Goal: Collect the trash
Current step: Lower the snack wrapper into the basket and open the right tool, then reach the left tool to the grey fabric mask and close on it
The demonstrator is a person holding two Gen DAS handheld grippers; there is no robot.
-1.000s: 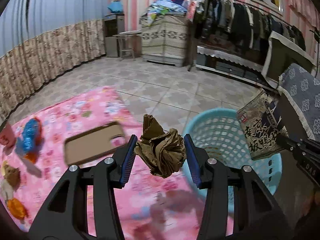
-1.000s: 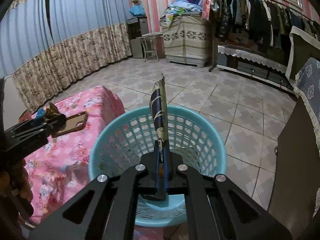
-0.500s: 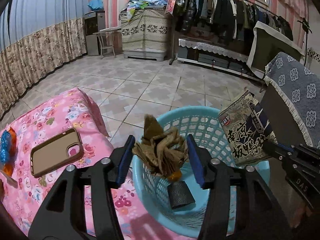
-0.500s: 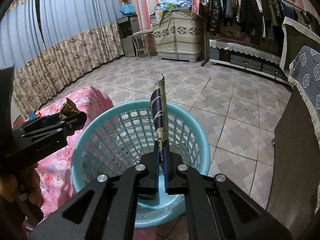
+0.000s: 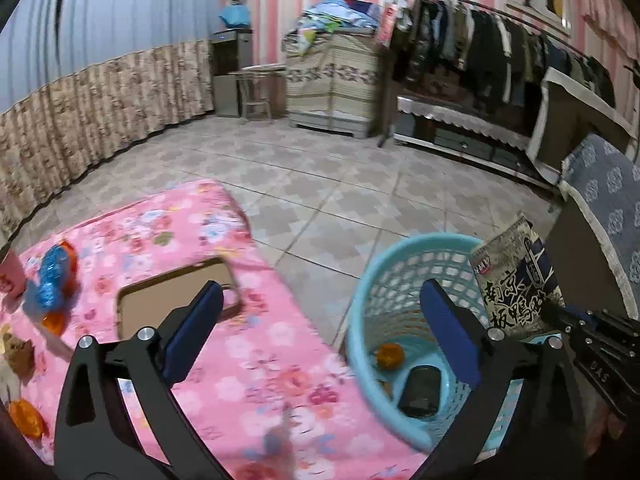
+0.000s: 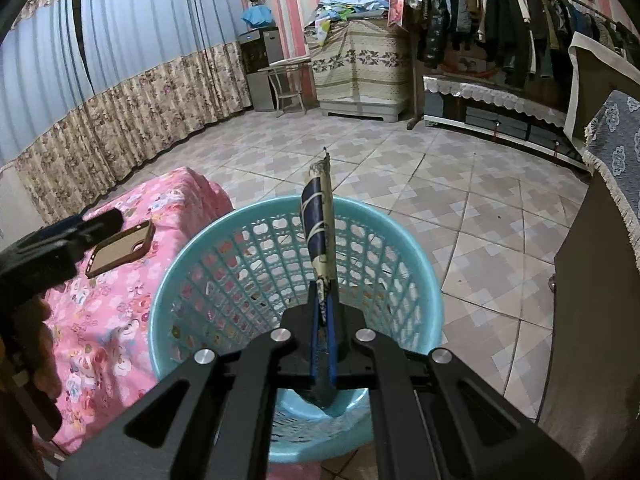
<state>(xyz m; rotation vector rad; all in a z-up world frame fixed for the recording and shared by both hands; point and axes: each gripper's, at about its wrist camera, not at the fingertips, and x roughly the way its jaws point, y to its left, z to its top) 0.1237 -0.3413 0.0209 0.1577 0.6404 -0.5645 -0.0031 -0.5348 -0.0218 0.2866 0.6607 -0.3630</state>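
The pink floral table [image 5: 256, 364] fills the left of both views, and the blue mesh basket [image 5: 384, 256] stands on the tiled floor hard against its right edge. On the cloth lie a phone [image 5: 168, 300] face down, near the basket side, and farther left a blue wrapper [image 5: 50, 276] with orange scraps [image 5: 26, 418] and a brown crumpled bit [image 5: 18, 354] at the far left border. At the bottom of the basket sit an orange piece [image 5: 390, 356] and a dark flat packet [image 5: 420, 390].

The relation that counts is the printed snack bag [image 6: 320, 232] against the basket: the right tongs [image 6: 325, 344] hold it directly above the basket mouth, its long axis standing upright along the fingers, so a release should drop it straight in. The right tongs are pressed together on the bag's lower edge, pinching it flat.

The left tongs [image 5: 320, 336] are spread wide with nothing between the blue pads [image 5: 192, 332], one finger over the table edge near the phone and the other over the basket rim. The remaining trash lies to their left on the cloth, so the left hand is the nearer one for the next pick.
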